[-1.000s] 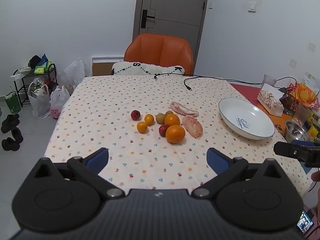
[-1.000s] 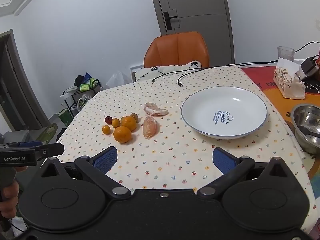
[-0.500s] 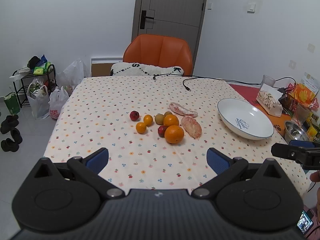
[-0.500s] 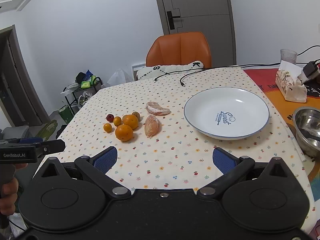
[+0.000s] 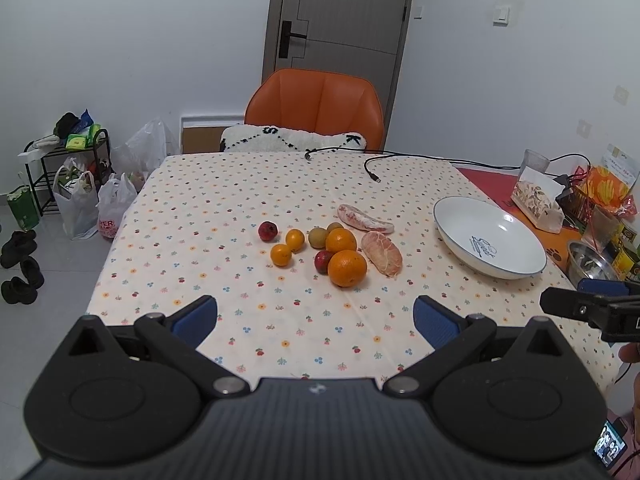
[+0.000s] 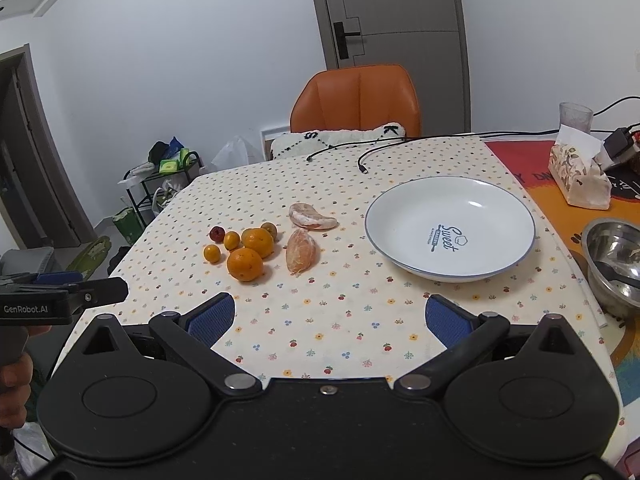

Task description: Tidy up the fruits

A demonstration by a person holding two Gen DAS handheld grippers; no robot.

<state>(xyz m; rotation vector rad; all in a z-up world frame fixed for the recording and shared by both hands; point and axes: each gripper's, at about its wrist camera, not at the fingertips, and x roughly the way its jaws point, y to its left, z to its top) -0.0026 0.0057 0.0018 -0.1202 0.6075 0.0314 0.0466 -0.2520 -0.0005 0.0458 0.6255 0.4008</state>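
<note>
A cluster of fruit lies mid-table: a big orange (image 5: 347, 268) (image 6: 245, 264), a second orange (image 5: 341, 240) (image 6: 258, 242), two small tangerines (image 5: 281, 255) (image 6: 212, 253), two red fruits (image 5: 267, 231), a greenish fruit (image 5: 317, 237), and two peeled pomelo pieces (image 5: 381, 253) (image 6: 301, 250). An empty white plate (image 5: 490, 236) (image 6: 450, 228) sits to the right of them. My left gripper (image 5: 316, 320) is open and empty above the near table edge. My right gripper (image 6: 328, 314) is open and empty, also short of the fruit.
A steel bowl (image 6: 614, 264) and a tissue pack (image 6: 580, 176) stand at the right edge. A black cable (image 5: 372, 170) lies at the back of the table. An orange chair (image 5: 316, 110) stands behind. Bags and a rack (image 5: 76, 184) are on the floor to the left.
Both grippers have drawn back and up slightly, so the fruit and plate look a little farther away. Nothing on the table has moved.
</note>
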